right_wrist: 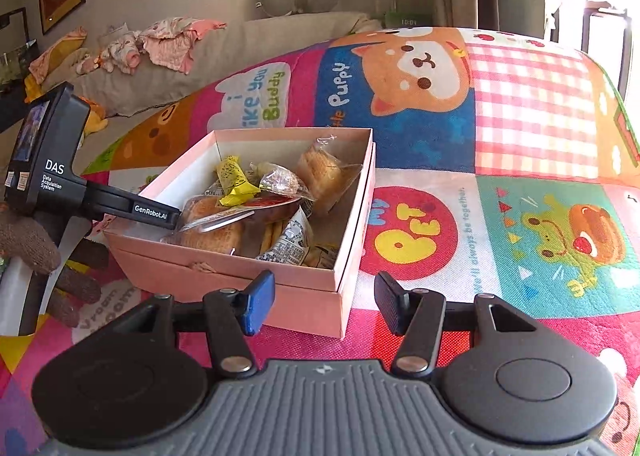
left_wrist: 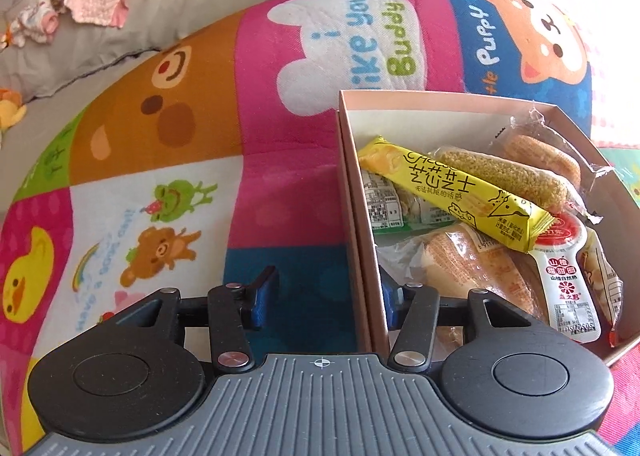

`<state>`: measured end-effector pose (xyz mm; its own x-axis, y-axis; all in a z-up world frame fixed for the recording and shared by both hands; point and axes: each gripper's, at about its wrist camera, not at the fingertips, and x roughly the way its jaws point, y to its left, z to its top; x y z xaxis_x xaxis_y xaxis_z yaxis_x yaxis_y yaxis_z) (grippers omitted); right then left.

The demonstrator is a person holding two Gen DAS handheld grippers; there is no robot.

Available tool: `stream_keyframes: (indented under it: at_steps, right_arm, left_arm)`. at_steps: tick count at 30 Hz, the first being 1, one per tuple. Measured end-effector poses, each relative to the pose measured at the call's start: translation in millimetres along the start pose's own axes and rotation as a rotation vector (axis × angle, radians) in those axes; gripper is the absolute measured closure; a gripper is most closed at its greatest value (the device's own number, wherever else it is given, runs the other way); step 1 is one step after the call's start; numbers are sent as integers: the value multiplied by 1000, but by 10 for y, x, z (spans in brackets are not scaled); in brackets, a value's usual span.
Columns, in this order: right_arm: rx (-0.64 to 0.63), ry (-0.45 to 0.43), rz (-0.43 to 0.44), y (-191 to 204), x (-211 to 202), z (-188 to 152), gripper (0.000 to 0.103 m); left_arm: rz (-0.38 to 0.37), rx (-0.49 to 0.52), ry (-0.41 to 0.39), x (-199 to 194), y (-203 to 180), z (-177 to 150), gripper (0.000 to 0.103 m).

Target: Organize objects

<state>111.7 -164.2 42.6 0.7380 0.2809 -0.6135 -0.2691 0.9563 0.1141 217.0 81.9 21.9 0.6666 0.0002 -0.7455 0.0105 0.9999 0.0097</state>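
A pink cardboard box (right_wrist: 296, 296) sits on a colourful cartoon play mat (right_wrist: 520, 127). It holds several wrapped snacks, among them a yellow bar (left_wrist: 460, 195), a grain bar (left_wrist: 508, 175) and a red-and-white sachet (left_wrist: 568, 280). My left gripper (left_wrist: 326, 300) is open and straddles the box's left wall (left_wrist: 360, 223), one finger outside, one inside. In the right wrist view the left gripper (right_wrist: 172, 215) reaches over the box's left edge. My right gripper (right_wrist: 324, 304) is open and empty, just in front of the box's near right corner.
A grey sofa (right_wrist: 240, 51) with pink clothes (right_wrist: 168, 39) lies behind the mat. A yellow plush toy (left_wrist: 10, 107) lies at far left. A gloved hand (right_wrist: 36, 248) holds the left gripper. The mat spreads out to the right of the box.
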Motion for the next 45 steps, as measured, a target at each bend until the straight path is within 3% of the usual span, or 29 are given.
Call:
stream_keyframes:
  at_steps: [2, 4, 7, 9, 12, 17, 20, 21, 23, 28, 32, 45]
  right_arm:
    - [-6, -12, -29, 31, 4, -3, 45]
    - [-15, -25, -49, 46, -52, -23, 43]
    - [-16, -45, -58, 38, -249, -108, 19]
    - [-24, -57, -83, 48, -408, -212, 7]
    - [-37, -63, -105, 91, -650, -466, 0]
    - [-21, 14, -115, 165, -599, -822, 0]
    - [-60, 118, -90, 242, -453, -892, 0]
    - [-66, 116, -92, 261, -442, -888, 0]
    - [-72, 118, -92, 263, -404, -871, 0]
    - [-13, 73, -116, 214, -334, -882, 0]
    - [-10, 69, -134, 246, -288, -859, 0]
    - [0, 55, -141, 247, -276, -866, 0]
  left_arm:
    - [-9, -7, -22, -110, -6, -16, 54]
    - [-2, 13, -82, -311, -46, -40, 54]
    - [66, 37, -209, -725, -93, -163, 50]
    - [80, 11, -303, -1063, -94, -344, 53]
    - [15, -28, -367, -1444, -113, -754, 53]
    - [-58, -22, -290, -1540, -426, -1504, 53]
    - [-78, -2, -210, -1369, -590, -1719, 53]
    - [-65, 8, -199, -1325, -629, -1752, 52]
    - [-38, 33, -221, -1302, -674, -1777, 51]
    - [-63, -18, -217, -1252, -625, -1757, 51]
    - [-30, 5, -216, -1246, -701, -1747, 50]
    - [-37, -9, -216, -1240, -692, -1742, 50]
